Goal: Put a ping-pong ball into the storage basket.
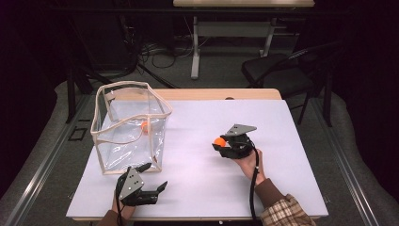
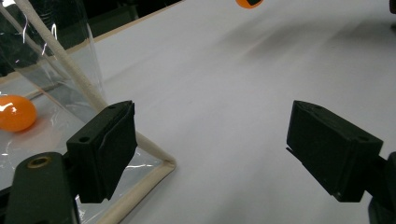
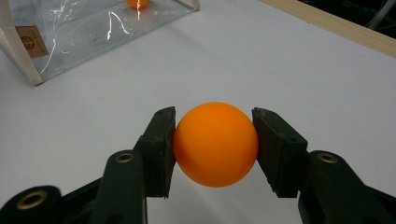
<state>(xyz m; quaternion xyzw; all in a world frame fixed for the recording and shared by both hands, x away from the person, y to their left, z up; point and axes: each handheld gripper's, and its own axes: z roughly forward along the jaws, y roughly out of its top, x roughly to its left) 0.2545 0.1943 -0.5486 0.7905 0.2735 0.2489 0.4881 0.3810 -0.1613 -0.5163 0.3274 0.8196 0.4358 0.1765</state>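
Note:
My right gripper (image 1: 218, 142) is shut on an orange ball (image 3: 215, 143), both pads pressing its sides, a little above the white table sheet right of centre; the same ball (image 1: 219, 141) shows orange at the jaw tips in the high view. A clear plastic bag with a cream trim (image 1: 131, 125) stands open at the left, and a second orange ball (image 1: 145, 126) lies inside it, also seen through the plastic as an orange ball (image 2: 16, 113). My left gripper (image 1: 156, 176) rests near the table's front edge, just in front of the bag's corner, open with nothing between its jaws.
The white sheet (image 1: 197, 179) covers most of the wooden table (image 1: 211, 94). Behind the table stand a dark chair (image 1: 277, 70), a desk leg (image 1: 195, 47) and cables on the floor. Open sheet lies between the bag and my right gripper.

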